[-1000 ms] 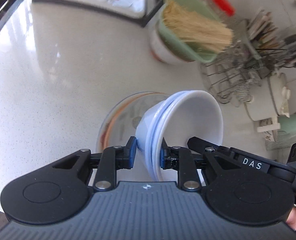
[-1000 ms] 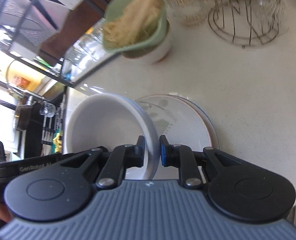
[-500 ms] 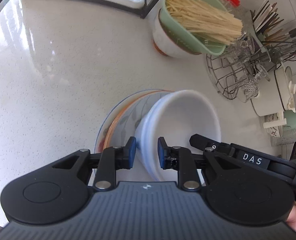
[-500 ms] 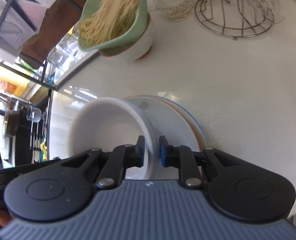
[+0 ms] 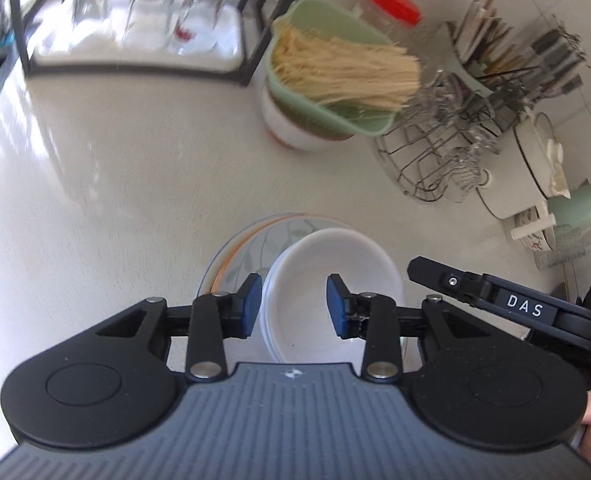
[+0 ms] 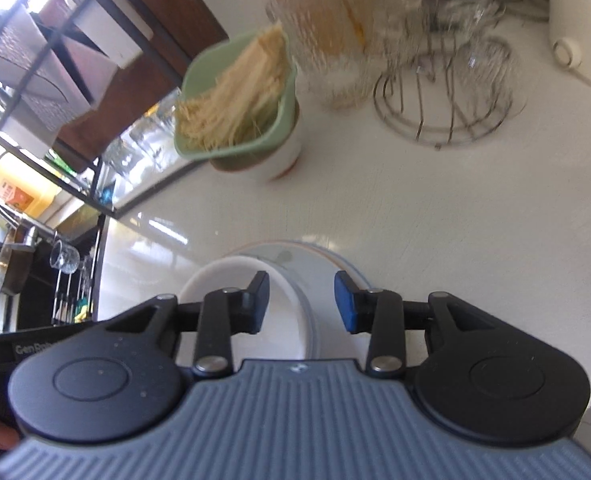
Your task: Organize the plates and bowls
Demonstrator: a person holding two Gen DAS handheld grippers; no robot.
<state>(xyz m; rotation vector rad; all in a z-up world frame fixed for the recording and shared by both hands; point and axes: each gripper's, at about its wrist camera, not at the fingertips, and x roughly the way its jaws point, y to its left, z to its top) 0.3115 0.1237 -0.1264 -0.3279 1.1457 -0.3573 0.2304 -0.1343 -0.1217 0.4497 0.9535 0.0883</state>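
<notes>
A stack of white bowls [image 5: 327, 280] sits upright on a stack of plates [image 5: 251, 244] on the white counter. My left gripper [image 5: 294, 310] is open, its jaws spread either side of the bowls' near left rim, not gripping. My right gripper [image 6: 301, 304] is open above the bowls [image 6: 235, 280] and plates [image 6: 315, 260], jaws astride the bowl's right rim. The right gripper's finger [image 5: 475, 284] shows at the right of the left wrist view.
Behind stand a green strainer of dry noodles [image 5: 335, 80] on a white bowl, a red-capped jar [image 5: 391, 4], a wire rack with glasses [image 5: 443, 148], a white pot [image 5: 531, 168], a green mug [image 5: 575, 212] and a black rack of glasses [image 5: 135, 32].
Both grippers opened and let go of the bowls, which went from tilted to flat on the plates. Both grippers pulled back and up slightly.
</notes>
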